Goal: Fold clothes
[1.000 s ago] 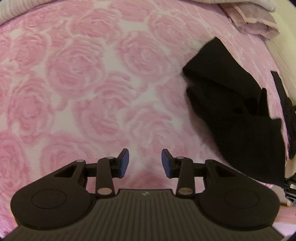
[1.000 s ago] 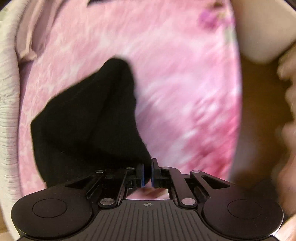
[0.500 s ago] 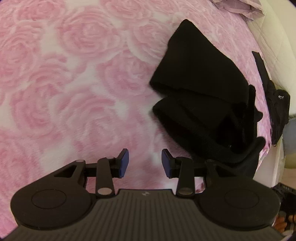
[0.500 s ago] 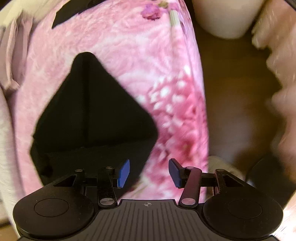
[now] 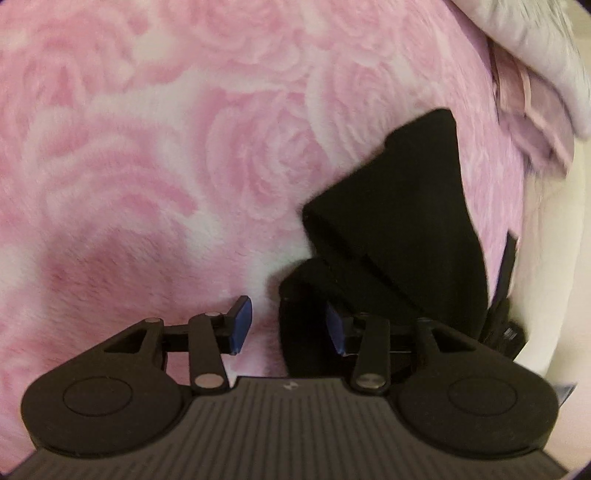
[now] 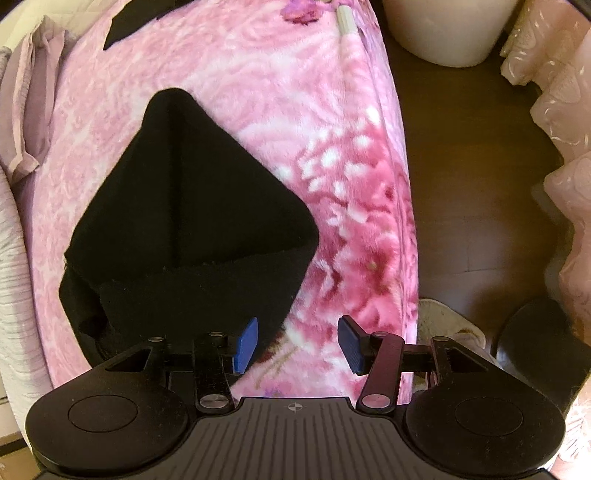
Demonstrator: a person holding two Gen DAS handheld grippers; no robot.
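A black garment (image 5: 399, 229) lies folded on the pink rose-patterned blanket (image 5: 147, 166). My left gripper (image 5: 288, 326) hovers low at the garment's lower left fold; its jaws are opening. The fold's edge reaches in between them near the right pad, and neither pad presses on it. In the right wrist view the same garment (image 6: 192, 206) lies flat as a rough diamond on the blanket (image 6: 332, 147). My right gripper (image 6: 299, 345) stands open just beyond its lower right edge, with only blanket between the fingers.
Lilac bedding (image 5: 517, 110) is piled at the blanket's far right, and a black strap (image 5: 509, 266) lies by the white edge. The bed's edge drops to a dark wooden floor (image 6: 461, 184) with a white bin (image 6: 443, 29), a slipper (image 6: 450, 325) and pink frilled fabric (image 6: 565, 147).
My right gripper has opened and let go of the black garment, which now lies flat. The left gripper came down and rolled in to the garment's lower fold, its jaws a little wider.
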